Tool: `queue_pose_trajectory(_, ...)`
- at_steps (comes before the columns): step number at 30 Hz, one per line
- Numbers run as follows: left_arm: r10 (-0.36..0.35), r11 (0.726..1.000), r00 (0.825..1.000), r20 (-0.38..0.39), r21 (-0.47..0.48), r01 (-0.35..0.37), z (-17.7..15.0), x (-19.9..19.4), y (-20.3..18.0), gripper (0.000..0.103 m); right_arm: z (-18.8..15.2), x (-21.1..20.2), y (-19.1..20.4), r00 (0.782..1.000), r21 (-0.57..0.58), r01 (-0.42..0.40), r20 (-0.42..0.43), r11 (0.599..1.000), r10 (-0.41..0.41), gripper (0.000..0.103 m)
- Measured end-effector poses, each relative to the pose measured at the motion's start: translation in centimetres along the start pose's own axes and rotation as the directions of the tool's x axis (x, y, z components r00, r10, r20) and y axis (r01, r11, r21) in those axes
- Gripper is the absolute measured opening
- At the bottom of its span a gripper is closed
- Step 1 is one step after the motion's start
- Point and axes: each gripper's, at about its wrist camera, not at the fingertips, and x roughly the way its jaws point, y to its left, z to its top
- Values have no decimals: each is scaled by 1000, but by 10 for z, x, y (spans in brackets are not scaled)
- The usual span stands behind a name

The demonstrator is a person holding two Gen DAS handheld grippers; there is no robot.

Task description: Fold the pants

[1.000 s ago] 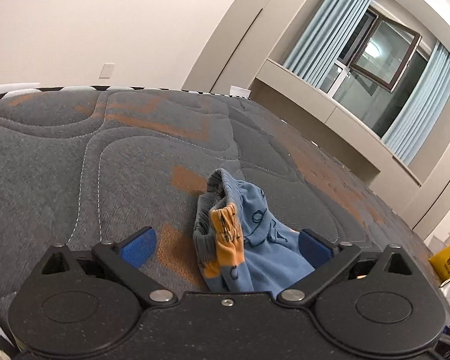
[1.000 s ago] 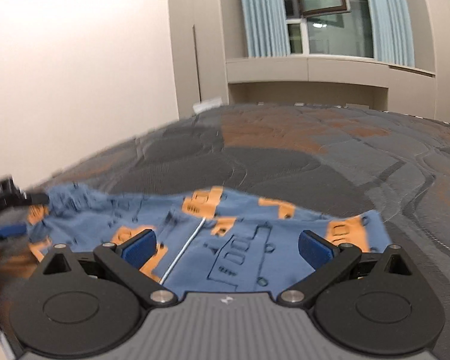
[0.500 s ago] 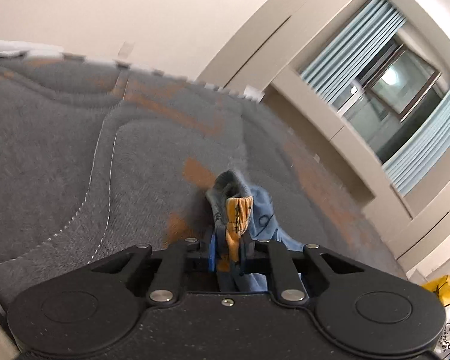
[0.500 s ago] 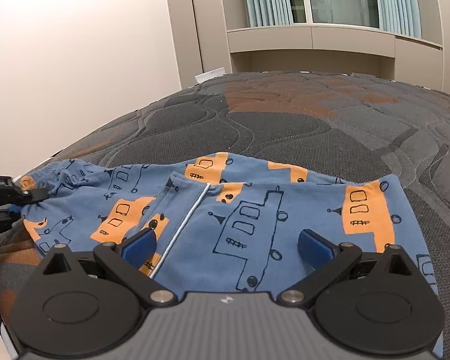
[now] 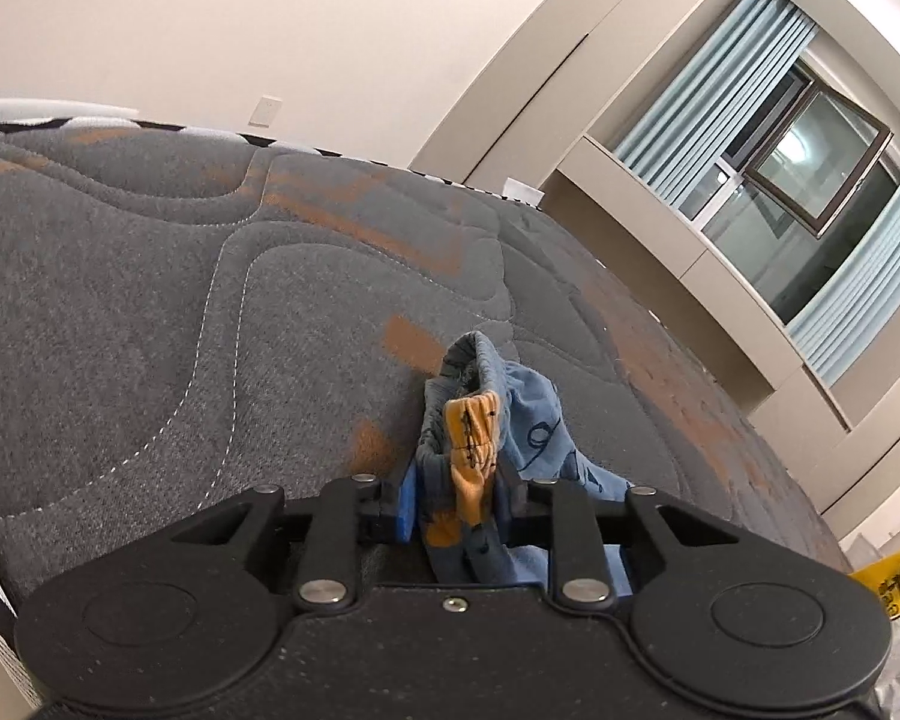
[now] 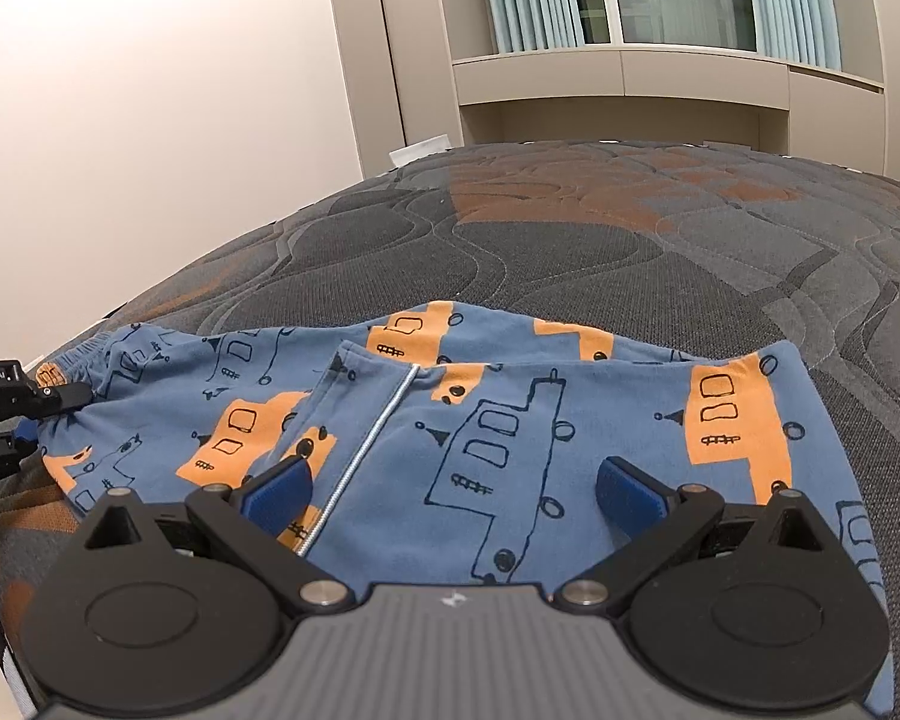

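The pants [image 6: 510, 420], blue with orange vehicle prints, lie spread across the grey quilted bed [image 6: 570, 252], filling the lower middle of the right wrist view with the waistband running off to the left edge. There the left gripper [image 6: 60, 399] reaches in from the left margin and bites the elastic corner. In the left wrist view the same corner stands up in a bunch at lower centre, and the left gripper [image 5: 456, 501] has its jaws pressed in on it: a thick wad of blue and orange cloth sits between the blue pads [image 5: 407, 510], which have just eased apart a touch after closing, with the fabric plainly clamped between them.

The right gripper [image 6: 450, 492] hovers over the leg area in the lower middle of its frame, its jaws spread wide, pads on either side of a printed truck and apart from each other; whether they rest on the cloth I cannot tell.

This looks like the grasping stage ahead of the first fold: one end secured, the other not yet taken. The next move probably calls for the right gripper to drop onto the near edge of the leg fabric and pinch both layers, so the two hands can lift together and carry one half over the other without the loose layer sliding off
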Motion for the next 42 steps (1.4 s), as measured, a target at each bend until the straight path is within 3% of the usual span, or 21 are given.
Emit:
queue_pose_trajectory(3,13,1000,1000,24,27,-14,2,-5,-12,16,0,0,1,1000,0,1,2,1000,-1,103)
queue_pose_trajectory(8,-21,991,995,102,133,7,6,-26,-57,15,-1,-5,-5,999,38,-22,29,999,21,103)
queue_pose_trajectory(11,-66,974,988,137,222,34,2,-41,-98,15,-1,-15,-14,997,92,-40,67,995,34,103)
queue_pose_trajectory(13,-99,955,984,148,291,52,-4,-50,-126,15,-1,-27,-20,995,110,-5,96,994,-5,103)
queue_pose_trajectory(20,-227,837,967,114,531,134,-60,-68,-224,17,-12,-85,-86,967,197,166,162,966,-199,103)
queue_pose_trajectory(25,-261,748,964,-58,619,240,-131,-51,-271,17,-25,-123,-146,934,297,251,177,921,-312,103)
queue_pose_trajectory(29,-239,649,958,-158,708,279,-191,-38,-292,18,-40,-135,-181,924,363,276,154,890,-350,103)
queue_pose_trajectory(32,-174,600,965,-198,756,263,-220,-27,-295,24,-50,-134,-193,933,384,267,127,884,-337,103)
queue_pose_trajectory(35,-146,564,973,-177,793,229,-228,-29,-292,37,-53,-124,-201,961,407,198,99,892,-258,103)
queue_pose_trajectory(37,-148,555,976,-157,804,213,-229,-37,-288,67,-53,-120,-201,968,393,172,100,903,-228,103)
queue_pose_trajectory(38,-152,554,979,-133,809,196,-231,-43,-286,72,-52,-118,-201,972,383,165,94,909,-217,103)
queue_pose_trajectory(39,-156,550,981,-114,815,182,-229,-44,-283,76,-53,-117,-199,973,377,162,93,912,-211,103)
queue_pose_trajectory(42,-156,515,984,-81,844,151,-236,-53,-279,77,-53,-118,-197,974,379,143,110,914,-197,103)
